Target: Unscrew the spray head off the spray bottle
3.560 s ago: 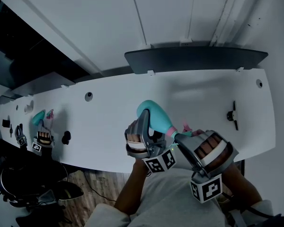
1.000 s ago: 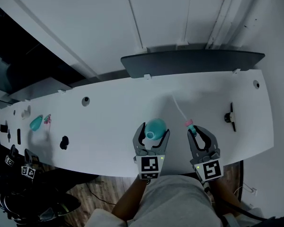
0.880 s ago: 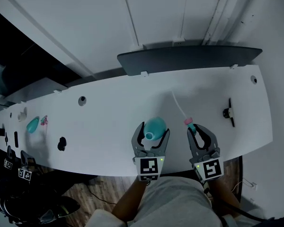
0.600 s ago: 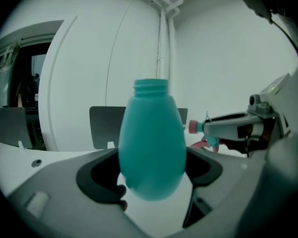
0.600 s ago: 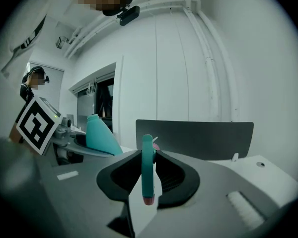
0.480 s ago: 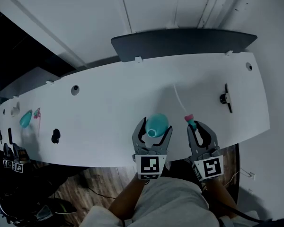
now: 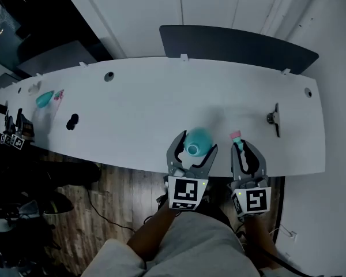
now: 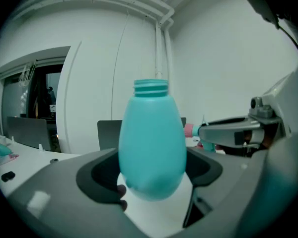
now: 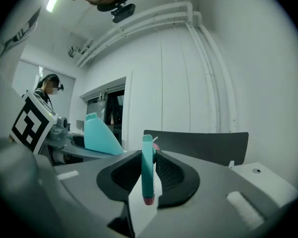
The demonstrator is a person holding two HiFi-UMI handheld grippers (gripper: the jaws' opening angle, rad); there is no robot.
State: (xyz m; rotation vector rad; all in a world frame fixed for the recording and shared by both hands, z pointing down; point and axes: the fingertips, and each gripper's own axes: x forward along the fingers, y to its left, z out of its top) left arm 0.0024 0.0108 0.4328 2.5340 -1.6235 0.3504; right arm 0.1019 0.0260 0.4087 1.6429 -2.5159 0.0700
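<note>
The teal spray bottle (image 7: 197, 139) stands upright between the jaws of my left gripper (image 7: 194, 147), which is shut on its body. In the left gripper view the bottle (image 8: 151, 143) fills the middle and its threaded neck (image 8: 150, 87) is bare, with no head on it. My right gripper (image 7: 245, 150) is shut on the detached spray head (image 7: 236, 136), teal with a pink part. In the right gripper view the spray head (image 9: 147, 168) stands on end between the pads, and the bottle (image 9: 98, 134) shows apart at the left. Both grippers hover side by side at the table's near edge.
The long white table (image 7: 138, 105) runs across the head view, with a dark chair back (image 7: 236, 46) behind it. A second teal bottle (image 7: 44, 99) and a black object (image 7: 72, 121) lie far left. A black fitting (image 7: 272, 118) sits at the right. A person works in the background (image 9: 49, 88).
Both grippers have drawn back together from over the table to its near edge, carrying bottle and spray head. The white tube seen ahead of the spray head is out of sight.
</note>
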